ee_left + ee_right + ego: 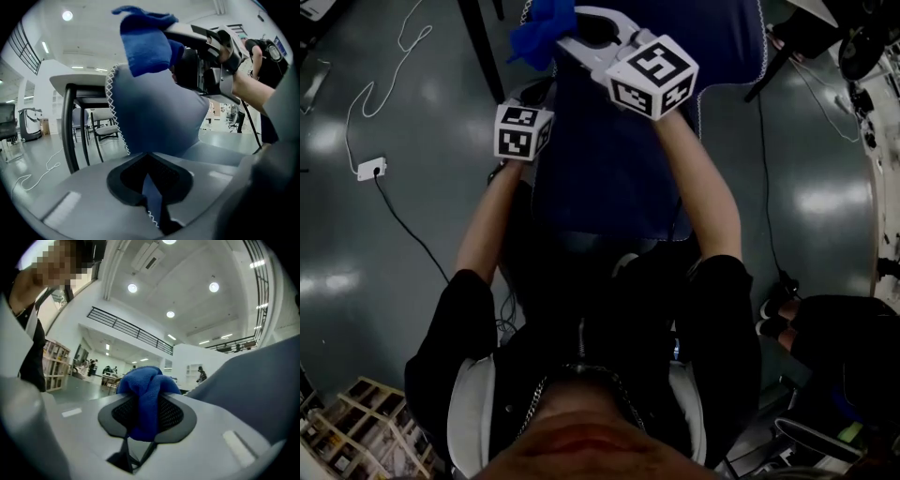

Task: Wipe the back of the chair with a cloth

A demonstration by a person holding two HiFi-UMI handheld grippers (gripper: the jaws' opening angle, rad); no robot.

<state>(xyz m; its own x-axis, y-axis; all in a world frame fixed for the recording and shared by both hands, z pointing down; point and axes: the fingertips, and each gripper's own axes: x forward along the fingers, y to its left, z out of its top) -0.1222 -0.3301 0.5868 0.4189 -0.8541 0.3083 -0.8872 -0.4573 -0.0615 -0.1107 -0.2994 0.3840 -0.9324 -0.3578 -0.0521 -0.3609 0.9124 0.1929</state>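
The chair's dark blue back [619, 141] stands in front of me, with white zigzag stitching along its edge [115, 108]. My left gripper [152, 197] is shut on that stitched edge low on the back's left side; in the head view its marker cube [523, 131] shows beside the back. My right gripper [572, 42] is shut on a bunched blue cloth [539, 33] at the top left corner of the back. The cloth [145, 394] bulges out between the right jaws, and the chair back [262, 380] rises just to its right. The left gripper view shows the cloth [145, 42] above the back.
A black table leg [483, 47] stands close left of the chair. A white cable with a plug [370, 169] lies on the grey floor. Wooden crates [356, 431] sit at the bottom left. Another person's shoes [773, 314] and a tripod leg [769, 70] are at the right.
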